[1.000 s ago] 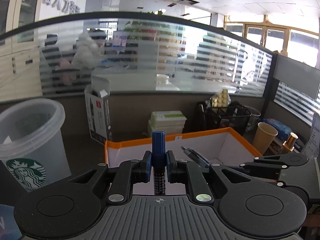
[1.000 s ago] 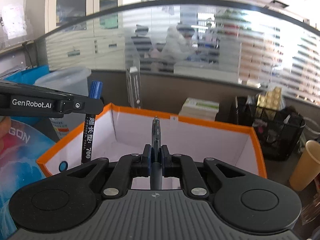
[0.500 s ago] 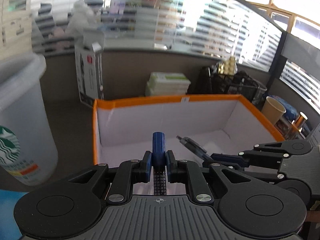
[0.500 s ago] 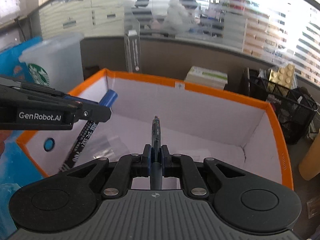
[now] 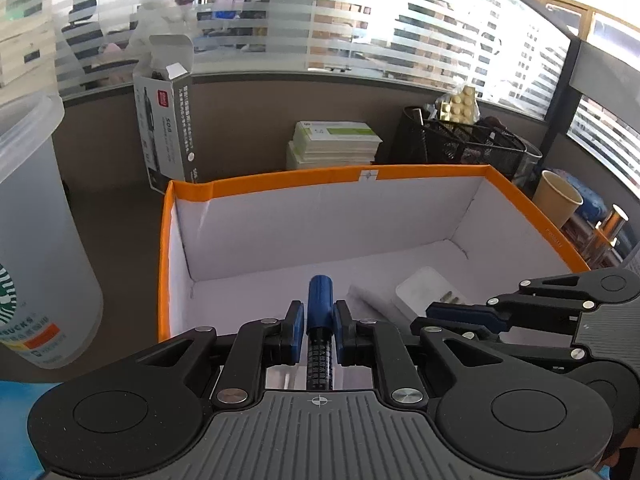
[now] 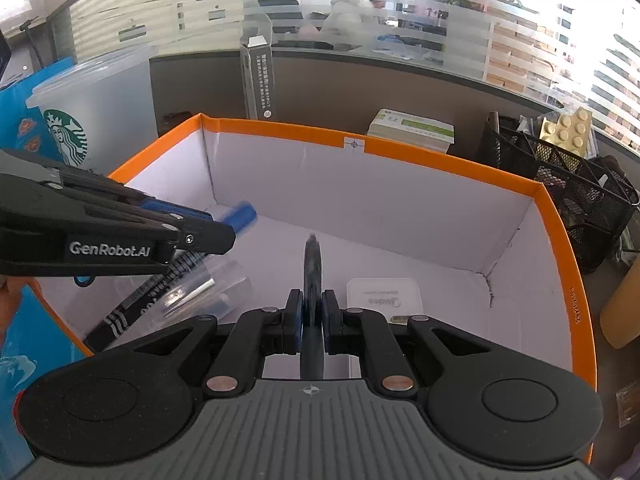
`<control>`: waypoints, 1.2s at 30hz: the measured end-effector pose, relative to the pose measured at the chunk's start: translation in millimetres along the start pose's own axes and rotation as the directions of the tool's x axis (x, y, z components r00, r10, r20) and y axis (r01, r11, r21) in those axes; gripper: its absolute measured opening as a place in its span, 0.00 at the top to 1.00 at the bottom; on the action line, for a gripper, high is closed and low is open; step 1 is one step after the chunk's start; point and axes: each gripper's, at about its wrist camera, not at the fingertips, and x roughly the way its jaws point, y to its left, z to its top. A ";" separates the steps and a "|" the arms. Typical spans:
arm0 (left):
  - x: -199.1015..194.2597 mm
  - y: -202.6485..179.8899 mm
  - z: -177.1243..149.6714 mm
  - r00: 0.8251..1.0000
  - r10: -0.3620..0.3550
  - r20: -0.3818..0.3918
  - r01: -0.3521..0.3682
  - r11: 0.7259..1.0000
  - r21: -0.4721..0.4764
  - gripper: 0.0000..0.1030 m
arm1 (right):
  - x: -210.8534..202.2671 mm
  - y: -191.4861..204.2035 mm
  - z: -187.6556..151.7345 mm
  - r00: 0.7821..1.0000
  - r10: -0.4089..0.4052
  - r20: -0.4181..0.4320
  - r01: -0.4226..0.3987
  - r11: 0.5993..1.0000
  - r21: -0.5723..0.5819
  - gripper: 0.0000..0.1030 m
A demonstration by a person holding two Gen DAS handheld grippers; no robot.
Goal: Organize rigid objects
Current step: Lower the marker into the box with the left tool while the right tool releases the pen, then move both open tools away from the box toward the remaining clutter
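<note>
An orange-rimmed white box [image 5: 280, 182] [image 6: 440, 158] lies open under both grippers. My left gripper [image 5: 320, 320] [image 6: 216, 236] hangs over the box's left part. Its jaws are opening, with a blue-capped black marker [image 5: 320, 304] [image 6: 240, 216] between them; thin gaps show beside the marker, and its cap looks blurred in the right wrist view. My right gripper [image 6: 312, 312] [image 5: 432, 316] is shut on a dark pen [image 6: 312, 264] that points into the box. On the box floor lie a white adaptor [image 6: 384, 300] [image 5: 424, 288] and a clear plastic piece [image 6: 208, 288].
A Starbucks cup [image 5: 36, 240] [image 6: 92, 120] stands left of the box. Behind the box are a grey carton [image 5: 168, 132], stacked flat boxes [image 5: 336, 144] and a black mesh basket [image 5: 460, 144]. A paper cup [image 5: 558, 198] stands at the right.
Both grippers have sunk and tipped down over the box. The left jaws have parted a little around the marker. The right gripper still grips the pen.
</note>
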 end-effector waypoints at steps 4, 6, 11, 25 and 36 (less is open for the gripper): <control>-2.1 2.4 0.7 1.000 -0.005 -0.013 0.005 1.000 -0.022 0.83 | -4.2 0.8 -1.2 0.999 -0.036 0.014 0.036 0.999 -0.019 0.84; -10.3 3.1 -1.0 0.999 -0.035 -0.006 0.035 0.998 -0.042 0.68 | -11.7 -0.3 -3.8 0.998 -0.052 0.035 0.052 0.998 -0.017 0.84; -54.7 -9.7 -11.8 0.989 -0.004 0.145 0.002 1.000 0.018 0.20 | -47.6 -4.3 -12.2 0.992 -0.055 0.118 0.056 0.998 -0.008 0.82; -120.8 -26.3 -70.8 0.950 -0.162 0.265 0.097 0.965 0.242 0.07 | -140.6 29.4 -67.7 0.950 0.094 0.298 -0.052 0.988 -0.144 0.59; -91.1 -25.2 -133.4 0.965 -0.230 0.128 0.147 0.876 0.460 0.07 | -114.4 36.2 -137.9 0.984 0.101 0.150 -0.073 0.981 -0.181 0.48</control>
